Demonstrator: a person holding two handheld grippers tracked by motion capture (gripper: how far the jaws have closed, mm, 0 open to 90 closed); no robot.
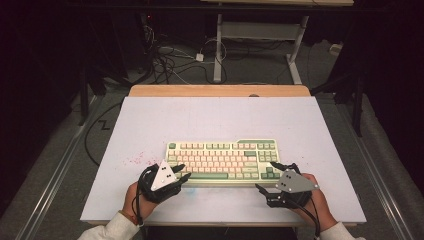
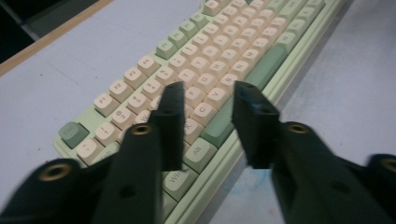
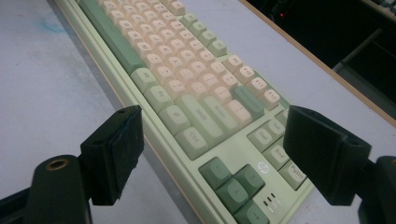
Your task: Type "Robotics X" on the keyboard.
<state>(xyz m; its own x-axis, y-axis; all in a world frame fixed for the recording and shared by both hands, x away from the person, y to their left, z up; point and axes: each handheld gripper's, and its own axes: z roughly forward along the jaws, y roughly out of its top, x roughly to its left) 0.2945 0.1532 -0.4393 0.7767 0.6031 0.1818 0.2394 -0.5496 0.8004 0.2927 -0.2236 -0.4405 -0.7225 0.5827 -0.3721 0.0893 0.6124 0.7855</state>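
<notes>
- My left gripper (image 2: 208, 98) has its jaws drawn in to a narrow gap with nothing between the pads; they hang over the bottom-left letter keys, one tip above the X and C keys, the other above the near rail by the space bar (image 2: 247, 88).
- I read that narrowing as setting up a single tip to press a key rather than to grasp anything, since no keycap sits in the gap.
- My right gripper (image 3: 212, 154) has its jaws spread wide, straddling the keyboard's near right corner: one pad over the bare table, the other beside the Del/End cluster, the arrow keys (image 3: 233, 184) between them.
- That wide stance looks to me like bracing or readiness to steady the board; whether either pad touches the case I can't say, as the pads blur at the frame edge.
- The keyboard (image 1: 222, 161) lies flat in the middle of the white table (image 1: 150, 125), long edge square to me, near edge within reach of both hands.
- From the high view, my left hand (image 1: 142, 200) comes in at the keyboard's left end and my right hand (image 1: 312, 197) at its right end, one tool per end.
- Faint reddish specks mark the table left of the keyboard.
</notes>
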